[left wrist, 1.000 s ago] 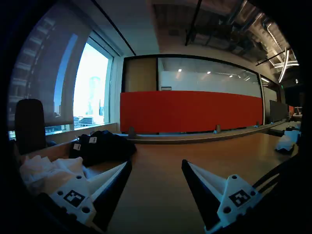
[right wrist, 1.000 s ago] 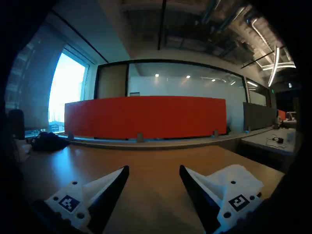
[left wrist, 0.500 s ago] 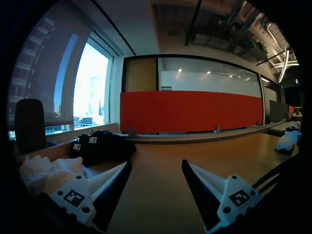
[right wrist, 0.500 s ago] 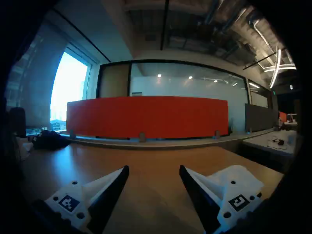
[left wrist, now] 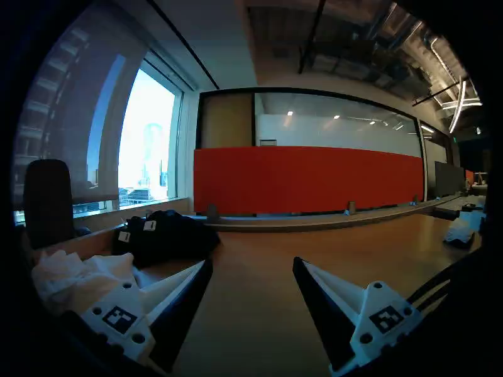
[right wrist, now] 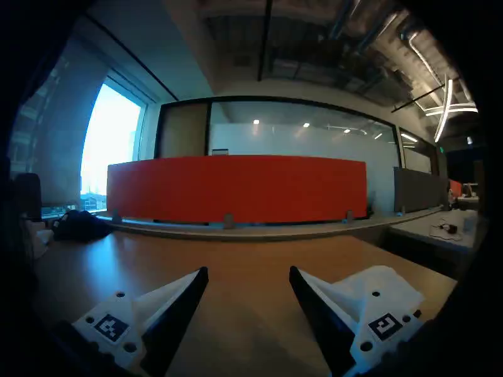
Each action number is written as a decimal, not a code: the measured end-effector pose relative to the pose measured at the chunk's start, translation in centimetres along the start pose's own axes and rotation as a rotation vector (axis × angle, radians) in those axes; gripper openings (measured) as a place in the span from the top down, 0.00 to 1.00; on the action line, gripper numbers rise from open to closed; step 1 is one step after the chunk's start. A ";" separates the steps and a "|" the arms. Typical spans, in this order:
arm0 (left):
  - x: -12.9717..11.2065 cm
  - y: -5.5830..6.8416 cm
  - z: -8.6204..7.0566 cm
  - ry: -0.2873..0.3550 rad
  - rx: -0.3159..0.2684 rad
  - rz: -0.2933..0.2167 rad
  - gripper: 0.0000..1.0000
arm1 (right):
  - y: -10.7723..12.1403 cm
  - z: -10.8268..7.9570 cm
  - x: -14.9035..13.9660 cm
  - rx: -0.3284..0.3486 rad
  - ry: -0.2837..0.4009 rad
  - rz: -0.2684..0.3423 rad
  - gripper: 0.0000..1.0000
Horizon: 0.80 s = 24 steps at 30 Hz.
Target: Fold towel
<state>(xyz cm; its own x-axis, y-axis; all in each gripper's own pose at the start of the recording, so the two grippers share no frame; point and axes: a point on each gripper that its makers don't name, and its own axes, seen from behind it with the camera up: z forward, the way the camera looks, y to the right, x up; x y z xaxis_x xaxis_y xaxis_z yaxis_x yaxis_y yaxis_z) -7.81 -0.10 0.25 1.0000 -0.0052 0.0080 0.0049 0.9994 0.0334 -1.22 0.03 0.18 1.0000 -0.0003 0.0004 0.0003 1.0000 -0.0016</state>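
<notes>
The towel (left wrist: pixel 72 279) lies crumpled and white on the table (left wrist: pixel 264 245) at about 8 o'clock in the left gripper view. Part of it is hidden behind one finger of the left gripper (left wrist: pixel 251 260). That gripper's jaws stand apart with nothing between them, and bare wood shows in the gap. Just beyond the towel, toward 9 o'clock, sits a black bundle (left wrist: pixel 166 235) with small white tags on it. A dark chair back (left wrist: pixel 47 201) rises behind it at the table's edge. At 3 o'clock, well apart from the towel, a small white lump (left wrist: pixel 459 231) rests near the far end of the table.

In the right gripper view, the right gripper (right wrist: pixel 248 269) is low over the same wooden table (right wrist: pixel 251 251). Its jaws are apart and hold nothing. A flat white cloth (right wrist: pixel 383 279) lies on the table at about 4 o'clock, partly behind one finger. Whether it touches that finger cannot be told. The black bundle (right wrist: pixel 78 225) is small at 9 o'clock.

A long red panel (left wrist: pixel 302 179) stands along the table's far edge, at the middle of both views. A bright window (left wrist: pixel 148 151) is at 10 o'clock. Glass walls rise above the panel, and a bent strip light (left wrist: pixel 462 103) hangs at 2 o'clock.
</notes>
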 end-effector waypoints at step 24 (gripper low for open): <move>0.0 -0.1 0.1 0.000 0.000 0.000 0.06 | 0.0 -0.2 -0.1 0.004 -0.001 0.000 0.00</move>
<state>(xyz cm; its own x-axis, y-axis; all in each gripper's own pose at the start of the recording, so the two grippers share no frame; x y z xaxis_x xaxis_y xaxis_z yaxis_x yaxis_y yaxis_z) -7.76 -0.16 0.30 1.0000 -0.0052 0.0083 0.0049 0.9994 0.0332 -1.35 0.01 0.01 1.0000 -0.0003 0.0014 0.0003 1.0000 0.0022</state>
